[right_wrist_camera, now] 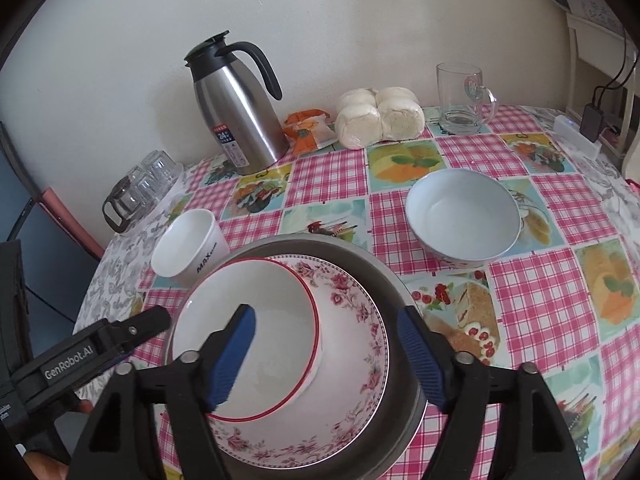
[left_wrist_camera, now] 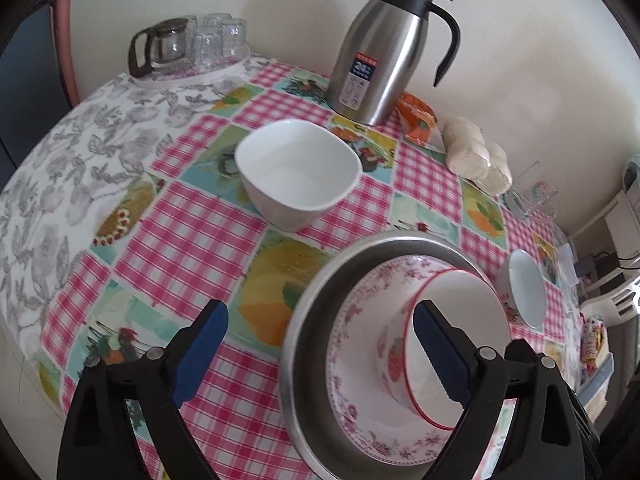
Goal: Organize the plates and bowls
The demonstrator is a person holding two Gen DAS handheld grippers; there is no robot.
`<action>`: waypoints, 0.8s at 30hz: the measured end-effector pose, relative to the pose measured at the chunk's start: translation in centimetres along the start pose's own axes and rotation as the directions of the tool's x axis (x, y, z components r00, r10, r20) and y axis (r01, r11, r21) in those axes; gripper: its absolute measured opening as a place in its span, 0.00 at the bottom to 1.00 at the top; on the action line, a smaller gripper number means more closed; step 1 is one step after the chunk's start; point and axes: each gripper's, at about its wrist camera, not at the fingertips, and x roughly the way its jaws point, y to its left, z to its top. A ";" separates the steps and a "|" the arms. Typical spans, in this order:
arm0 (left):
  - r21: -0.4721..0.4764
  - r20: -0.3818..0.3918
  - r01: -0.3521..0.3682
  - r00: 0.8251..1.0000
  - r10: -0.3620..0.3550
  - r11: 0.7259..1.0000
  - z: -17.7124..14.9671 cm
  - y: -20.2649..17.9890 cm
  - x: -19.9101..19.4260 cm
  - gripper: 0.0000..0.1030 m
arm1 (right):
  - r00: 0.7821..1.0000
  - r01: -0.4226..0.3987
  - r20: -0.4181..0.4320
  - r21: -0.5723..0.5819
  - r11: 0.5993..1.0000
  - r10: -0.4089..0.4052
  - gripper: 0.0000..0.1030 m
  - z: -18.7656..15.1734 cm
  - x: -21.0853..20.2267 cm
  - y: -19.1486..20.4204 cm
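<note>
left gripper (left_wrist_camera: 320,352) jaws spread wide, nothing between the blue pads; the right-hand pad sits in front of the red-rimmed bowl (left_wrist_camera: 448,344), and contact with it cannot be told. right gripper (right_wrist_camera: 326,354) likewise released, pads apart, the left pad over the bowl's opening, the right pad over the rim of the metal pan (right_wrist_camera: 394,276); no pad presses on anything.

red-rimmed bowl, strawberry print on its outer wall, lies tilted inside the floral plate (right_wrist_camera: 352,320), mouth turned to one side. floral plate rests inside the metal pan. pan stands on the checked tablecloth (right_wrist_camera: 536,300).

the left gripper's black body shows at the lower left edge of the right wrist view, with a bit of the person's hand below it.

1 white square bowl (left_wrist_camera: 298,172) stands upright just beyond the pan, apart from it. 1 pale blue round bowl (right_wrist_camera: 464,216) upright to the other side, also apart.

far edge, by the wall: steel jug (right_wrist_camera: 236,108) with black handle, orange packet (right_wrist_camera: 308,128), wrapped buns (right_wrist_camera: 380,118), glass mug (right_wrist_camera: 460,98). upturned glasses (left_wrist_camera: 220,38) and a small glass pot (left_wrist_camera: 160,46) on a tray at the corner.
</note>
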 end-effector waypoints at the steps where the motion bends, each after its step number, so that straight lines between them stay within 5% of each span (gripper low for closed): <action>1: -0.001 0.018 -0.011 1.000 0.011 1.000 0.1 0.2 -0.2 0.92 | 1.000 0.004 -0.002 -0.005 1.000 -0.004 0.83 0.0 0.1 0.0; 3: -0.005 0.053 -0.026 0.998 0.026 1.000 0.3 0.5 -0.6 0.92 | 1.000 0.009 -0.003 -0.013 1.000 -0.009 0.86 -0.1 0.2 0.1; 5: -0.012 0.074 -0.038 0.996 0.039 0.999 0.5 0.7 -1.0 0.93 | 1.000 0.016 0.008 -0.017 1.000 -0.015 1.00 -0.1 0.0 0.1; 13: -0.035 0.139 -0.034 0.990 0.039 0.999 1.3 1.2 -2.0 0.96 | 0.997 0.071 0.039 -0.028 0.997 -0.070 1.00 0.0 -0.5 0.1; 24: -0.041 0.276 0.044 0.961 -0.032 0.998 3.3 2.5 -4.1 0.96 | 0.989 0.038 0.147 -0.073 0.997 -0.027 1.00 0.4 -2.8 2.3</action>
